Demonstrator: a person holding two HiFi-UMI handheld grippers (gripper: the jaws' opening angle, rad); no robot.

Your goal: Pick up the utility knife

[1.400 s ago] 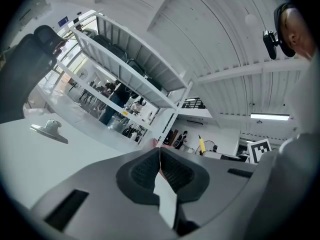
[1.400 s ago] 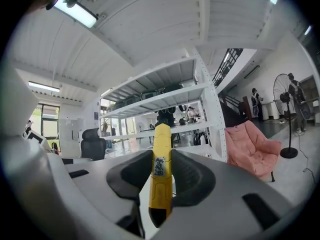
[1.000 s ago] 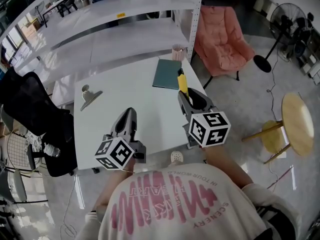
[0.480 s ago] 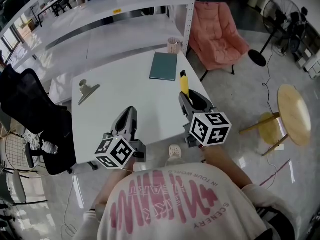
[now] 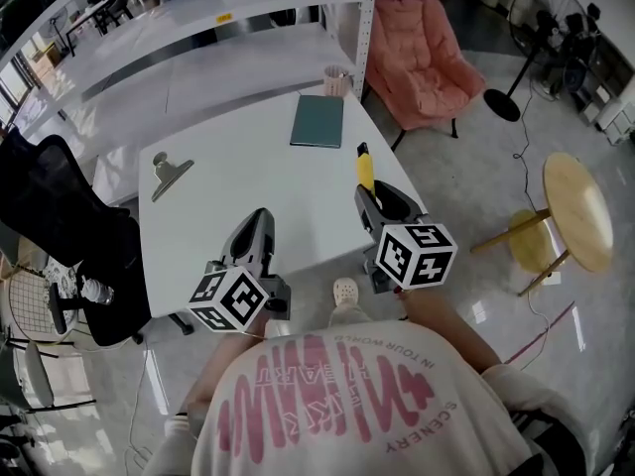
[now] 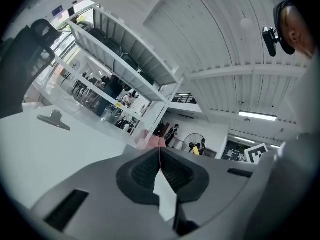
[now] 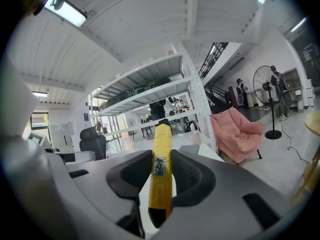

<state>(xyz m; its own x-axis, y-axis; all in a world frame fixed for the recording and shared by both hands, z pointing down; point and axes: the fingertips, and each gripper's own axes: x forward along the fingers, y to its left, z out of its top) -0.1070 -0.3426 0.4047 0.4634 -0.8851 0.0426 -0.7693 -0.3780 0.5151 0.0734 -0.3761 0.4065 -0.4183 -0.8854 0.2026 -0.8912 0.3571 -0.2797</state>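
The yellow utility knife (image 7: 161, 171) with a black tip is clamped between the jaws of my right gripper (image 7: 161, 176). It sticks out forward past the jaws. In the head view the utility knife (image 5: 364, 169) is held over the right edge of the white table (image 5: 228, 206), with my right gripper (image 5: 375, 198) shut on it. Over the table's near edge, my left gripper (image 5: 256, 234) has its jaws pressed together and holds nothing. In the left gripper view, the left gripper (image 6: 160, 166) shows both pads meeting.
On the table lie a green notebook (image 5: 317, 120) at the far right, a pink cup (image 5: 337, 79) behind it and a metal clip (image 5: 169, 175) at the far left. A black office chair (image 5: 60, 236) stands left, a pink armchair (image 5: 422, 58) right, a round wooden side table (image 5: 575, 211) far right.
Both grippers have drawn back toward the person, away from the notebook, the right one still carrying the knife. The table's near edge now lies closer to both grippers.
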